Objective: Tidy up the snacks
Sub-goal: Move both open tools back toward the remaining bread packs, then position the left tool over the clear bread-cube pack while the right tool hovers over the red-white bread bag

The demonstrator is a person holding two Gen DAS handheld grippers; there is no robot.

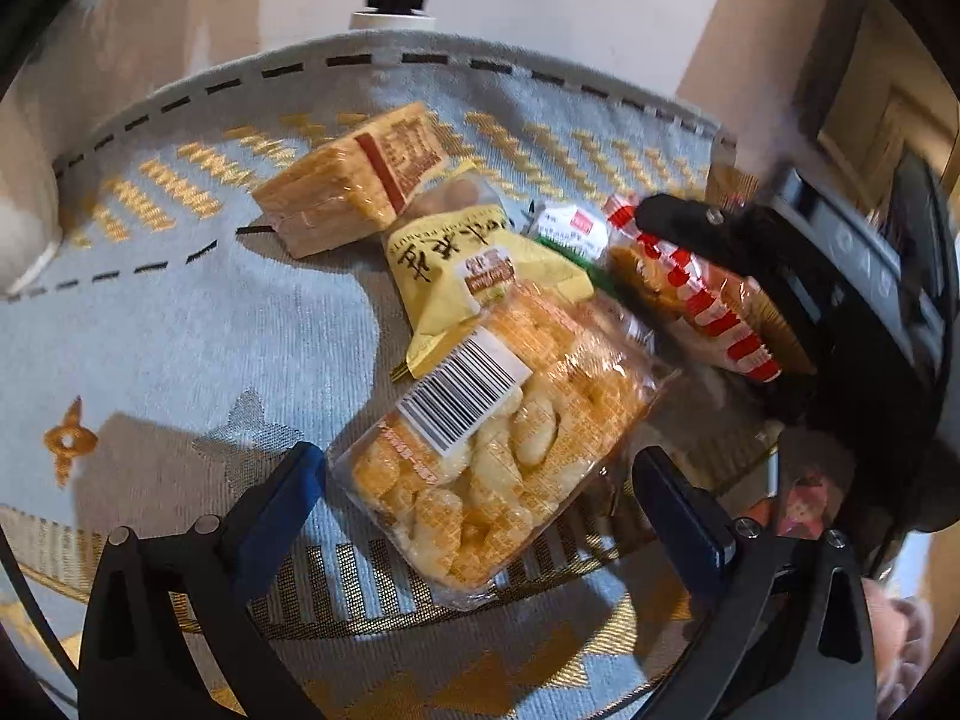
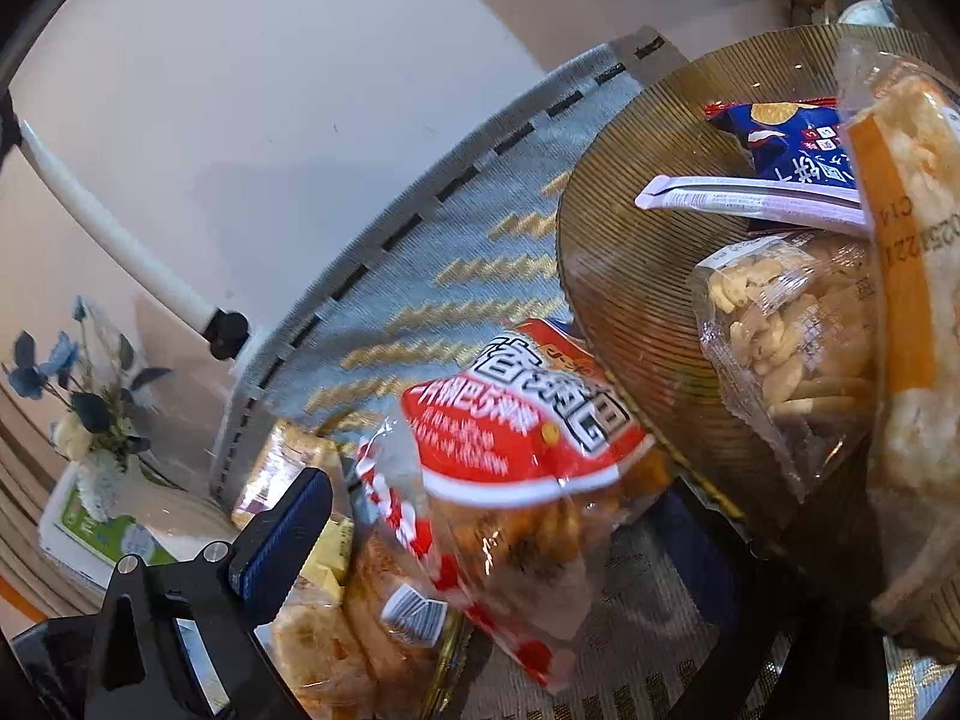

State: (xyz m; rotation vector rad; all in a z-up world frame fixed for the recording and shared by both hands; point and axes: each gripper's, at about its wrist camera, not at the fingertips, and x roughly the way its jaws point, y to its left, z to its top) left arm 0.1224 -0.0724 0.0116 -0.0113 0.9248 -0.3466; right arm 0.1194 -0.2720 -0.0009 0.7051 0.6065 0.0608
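Blue woven cloth covers worktop; your left tool gapes w/ puff-snack pack between, untouched; right tool grips red-striped pack.

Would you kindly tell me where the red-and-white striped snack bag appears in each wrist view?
Left wrist: the red-and-white striped snack bag lies at right of centre, partly under the right gripper.
Right wrist: it fills the lower centre, in front of the ribbed amber bowl.
Shared landmark: the blue patterned tablecloth.
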